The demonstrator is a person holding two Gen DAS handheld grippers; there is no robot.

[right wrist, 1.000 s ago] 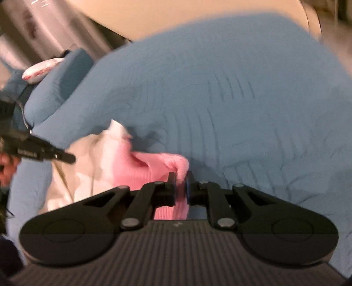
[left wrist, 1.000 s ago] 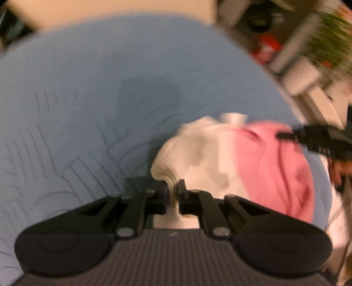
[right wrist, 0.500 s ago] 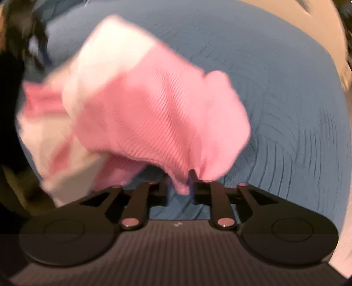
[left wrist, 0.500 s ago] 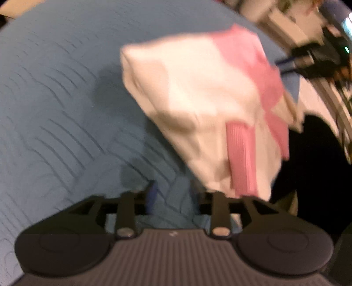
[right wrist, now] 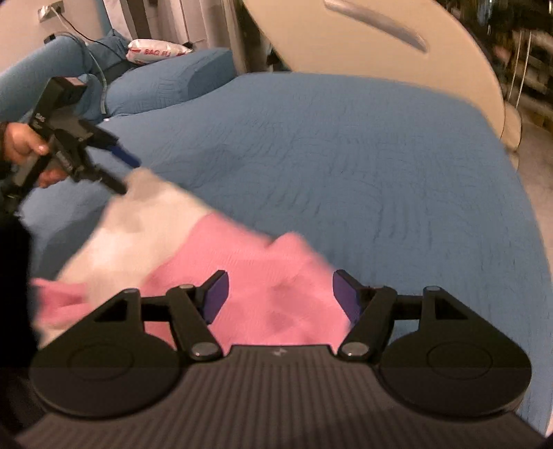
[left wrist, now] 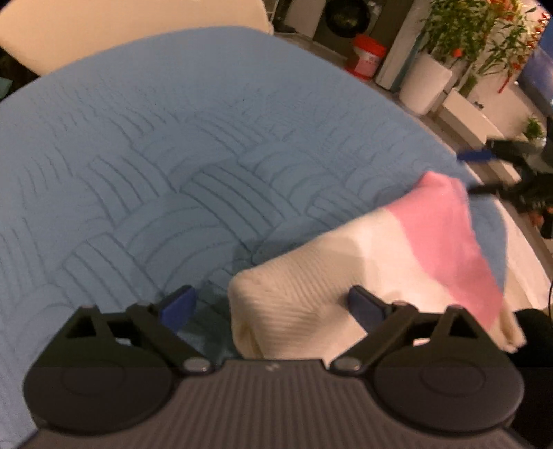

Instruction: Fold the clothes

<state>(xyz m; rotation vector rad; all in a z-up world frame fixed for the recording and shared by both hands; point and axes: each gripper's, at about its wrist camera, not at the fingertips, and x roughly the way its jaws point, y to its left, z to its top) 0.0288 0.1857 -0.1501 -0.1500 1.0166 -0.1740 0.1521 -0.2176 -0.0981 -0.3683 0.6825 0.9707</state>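
Note:
A cream and pink knit garment (left wrist: 363,269) lies on the near edge of the blue quilted bed (left wrist: 172,155). My left gripper (left wrist: 273,305) is open, its blue pads either side of the cream corner without pinching it. In the right wrist view the pink part of the garment (right wrist: 276,290) spreads between the open fingers of my right gripper (right wrist: 280,293). That view also shows the left gripper (right wrist: 100,162), held in a hand (right wrist: 20,145), at the cream end. The right gripper's tips (left wrist: 484,162) show at the far right of the left wrist view.
The blue bedspread (right wrist: 328,155) stretches wide ahead of both grippers. A blue pillow (right wrist: 166,79) and a white packet (right wrist: 155,51) lie at the head end. Beige bed boards (right wrist: 397,45) frame the mattress. Potted plants (left wrist: 459,31), white planters and a red bucket (left wrist: 368,57) stand on the floor beyond.
Both grippers were shut on the garment and swung it up in the air. Now both have opened and the garment has dropped onto the bed's near edge.

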